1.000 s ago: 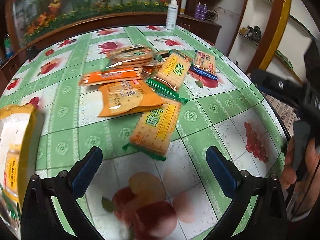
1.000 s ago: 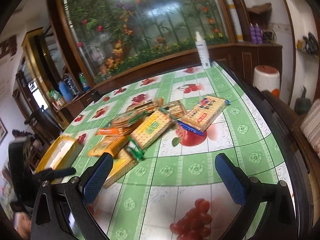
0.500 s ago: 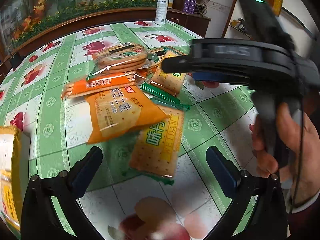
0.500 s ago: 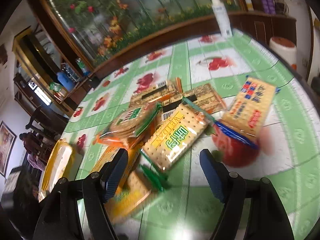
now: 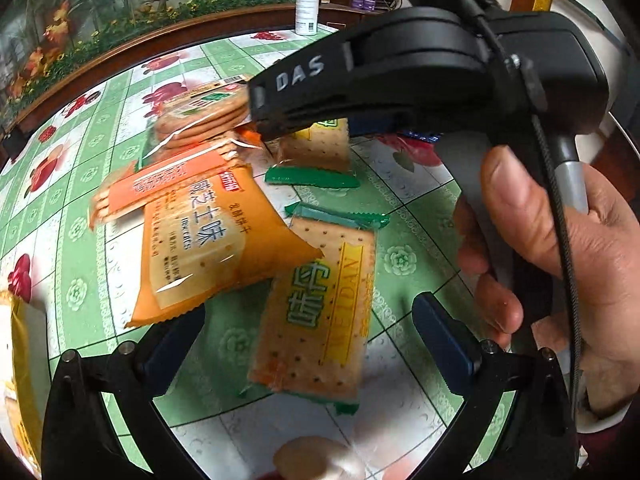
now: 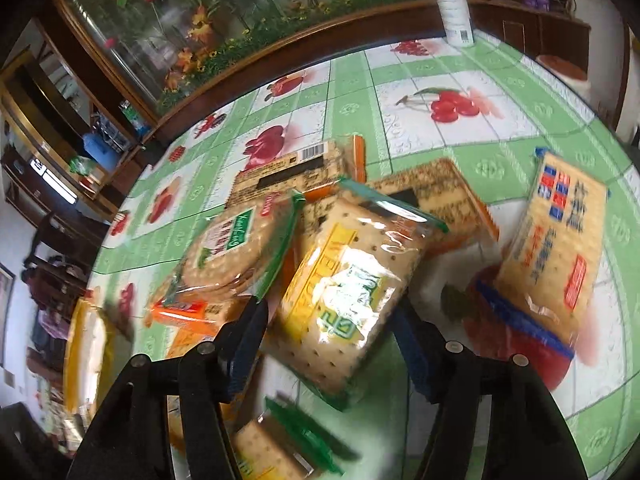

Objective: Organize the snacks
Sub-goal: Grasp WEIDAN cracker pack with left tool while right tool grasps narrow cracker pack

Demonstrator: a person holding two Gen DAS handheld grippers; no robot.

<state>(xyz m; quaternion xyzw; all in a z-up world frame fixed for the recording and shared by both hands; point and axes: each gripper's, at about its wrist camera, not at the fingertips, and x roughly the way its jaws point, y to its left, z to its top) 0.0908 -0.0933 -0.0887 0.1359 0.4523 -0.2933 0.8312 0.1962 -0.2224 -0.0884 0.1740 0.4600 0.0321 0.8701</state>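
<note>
Several cracker packs lie in a pile on the green fruit-print table. My left gripper (image 5: 308,336) is open around the near end of a green-edged yellow cracker pack (image 5: 320,312), beside an orange biscuit bag (image 5: 200,244). My right gripper (image 6: 332,348) is open, its fingers straddling another green-edged yellow cracker pack (image 6: 352,292); I cannot tell whether they touch it. A round-biscuit pack (image 6: 236,256) lies to its left and a blue-edged cracker pack (image 6: 556,252) to its right. The right gripper's body and hand (image 5: 460,80) cross above the pile in the left wrist view.
A yellow tray (image 6: 84,356) sits at the table's left edge; it also shows in the left wrist view (image 5: 20,360). A white spray bottle (image 6: 452,4) stands at the far edge. A dark wooden ledge with flowers runs behind the table.
Both grippers moved forward into the pile. The right gripper narrowed its opening and now straddles a yellow cracker pack. The left closed in on the nearest yellow pack.
</note>
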